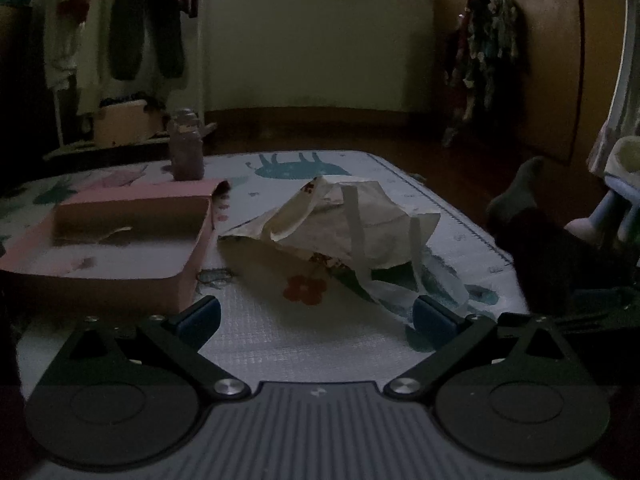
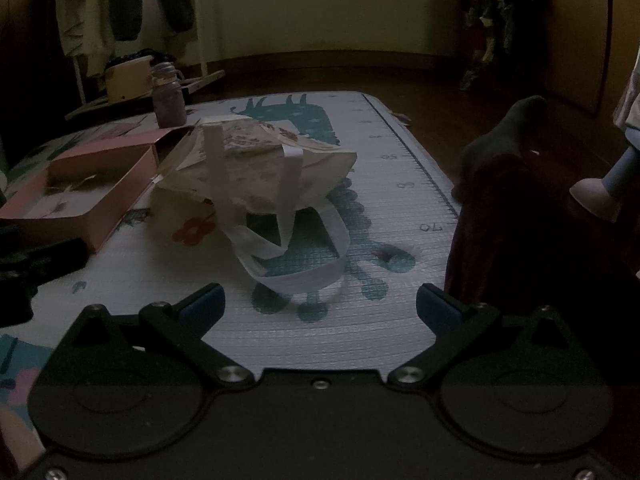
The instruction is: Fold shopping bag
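The cream fabric shopping bag with flower print (image 2: 248, 168) lies crumpled and puffed up on the animal-print foam play mat (image 2: 360, 320), beside a pink cardboard box (image 1: 120, 236), handles sprawling; no neat fold shows. The left tool (image 1: 316, 314) and right tool (image 2: 320, 306) both gape, holding nothing. The mat's ruler reads 70.

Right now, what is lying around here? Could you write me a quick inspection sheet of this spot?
Surface: printed play mat on a wooden floor.
Job's things: cream shopping bag lies crumpled on the mat, handles trailing toward the grippers.
Clutter: open pink box beside the bag; jar behind it.
Grippers: left gripper and right gripper open, holding nothing, short of the bag.
Cables: nothing seen.
Surroundings: hanging clothes, dim room.
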The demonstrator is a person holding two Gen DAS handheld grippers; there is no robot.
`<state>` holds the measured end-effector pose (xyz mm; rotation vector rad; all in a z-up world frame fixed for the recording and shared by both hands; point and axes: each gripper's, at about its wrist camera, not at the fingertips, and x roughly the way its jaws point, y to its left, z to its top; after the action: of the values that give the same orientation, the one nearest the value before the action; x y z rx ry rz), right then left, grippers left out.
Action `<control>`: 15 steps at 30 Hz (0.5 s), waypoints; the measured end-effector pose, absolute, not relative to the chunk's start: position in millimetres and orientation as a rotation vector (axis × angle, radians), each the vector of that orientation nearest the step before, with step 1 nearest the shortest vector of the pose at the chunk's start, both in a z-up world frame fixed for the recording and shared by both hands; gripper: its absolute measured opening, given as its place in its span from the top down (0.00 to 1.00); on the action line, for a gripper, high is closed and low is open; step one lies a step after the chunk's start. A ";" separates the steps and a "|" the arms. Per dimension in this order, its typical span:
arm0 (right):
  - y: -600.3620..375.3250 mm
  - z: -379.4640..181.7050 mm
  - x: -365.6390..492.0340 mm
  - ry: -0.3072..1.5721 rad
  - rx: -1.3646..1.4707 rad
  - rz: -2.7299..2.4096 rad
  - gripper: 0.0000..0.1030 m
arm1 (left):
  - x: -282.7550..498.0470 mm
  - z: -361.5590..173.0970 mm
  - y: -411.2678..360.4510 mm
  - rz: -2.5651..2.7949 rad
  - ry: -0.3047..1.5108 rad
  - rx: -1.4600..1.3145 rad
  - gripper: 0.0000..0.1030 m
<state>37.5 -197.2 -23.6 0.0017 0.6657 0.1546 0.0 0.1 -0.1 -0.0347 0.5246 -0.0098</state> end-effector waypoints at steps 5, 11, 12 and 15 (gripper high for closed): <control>-196.8 -22.6 37.6 0.665 0.002 0.157 0.00 | 0.9 -2.8 2.6 -0.030 0.531 -0.037 0.00; -197.4 -23.6 38.0 0.661 0.001 0.163 0.00 | 2.3 -6.0 3.5 -0.042 0.546 -0.026 0.00; -197.7 -23.8 38.1 0.660 0.001 0.164 0.00 | 2.6 -5.9 3.1 -0.038 0.549 -0.020 0.00; -197.7 -24.2 38.2 0.659 0.000 0.165 0.00 | 2.4 -2.1 5.6 -0.042 0.533 -0.031 0.00</control>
<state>38.2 -197.7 -24.2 0.0001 0.6592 0.1647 2.4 5.6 -2.1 -0.0313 0.5334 -0.0418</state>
